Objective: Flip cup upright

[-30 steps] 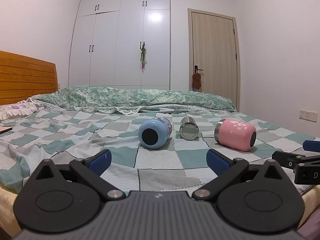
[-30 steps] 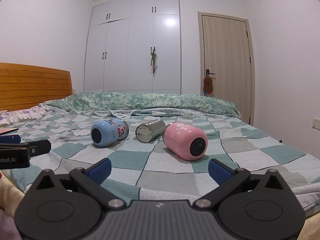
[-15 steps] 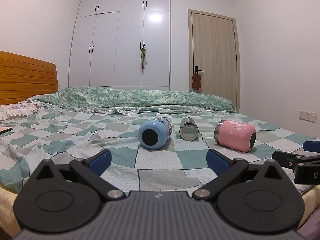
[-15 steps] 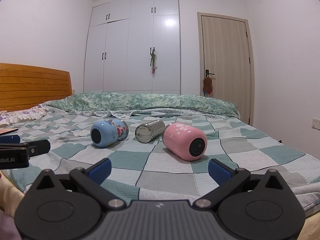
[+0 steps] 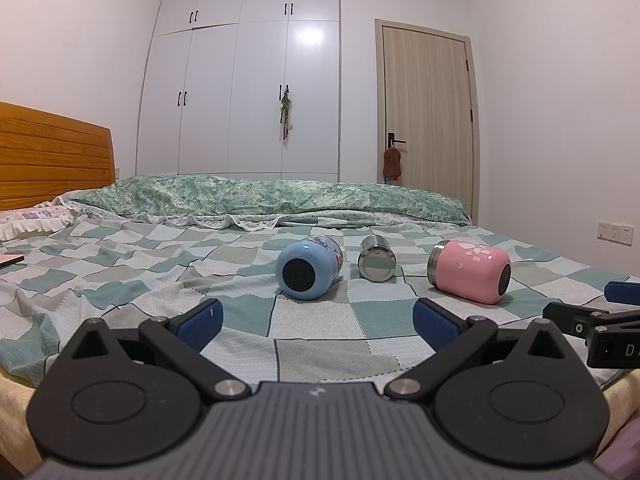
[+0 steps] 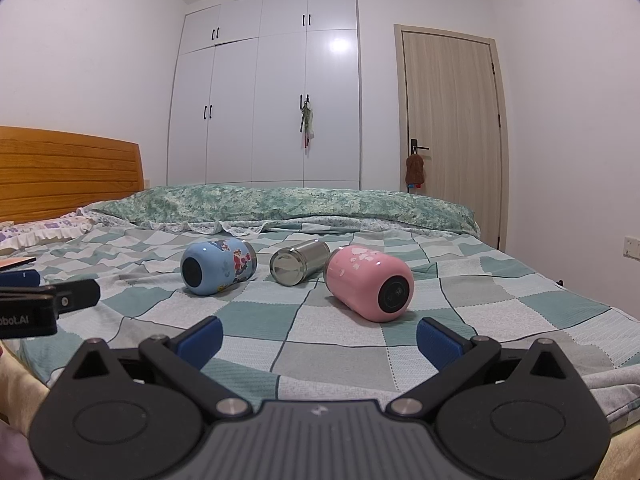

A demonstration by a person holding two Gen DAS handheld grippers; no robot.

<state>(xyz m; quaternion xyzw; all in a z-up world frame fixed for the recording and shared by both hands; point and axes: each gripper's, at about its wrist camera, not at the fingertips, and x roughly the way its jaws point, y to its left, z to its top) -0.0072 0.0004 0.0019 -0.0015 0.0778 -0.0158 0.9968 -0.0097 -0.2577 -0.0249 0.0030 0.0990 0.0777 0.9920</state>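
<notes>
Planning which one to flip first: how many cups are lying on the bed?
3, all on their sides in a row on the checked bedspread: blue cup on the left, steel cup in the middle, pink cup on the right. None seems hidden.

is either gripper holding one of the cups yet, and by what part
Nothing is held. The left gripper and right gripper are both open and short of the blue cup, steel cup and pink cup, which lie on their sides.

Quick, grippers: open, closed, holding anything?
Left gripper: open, holding nothing.
Right gripper: open, holding nothing.
</notes>
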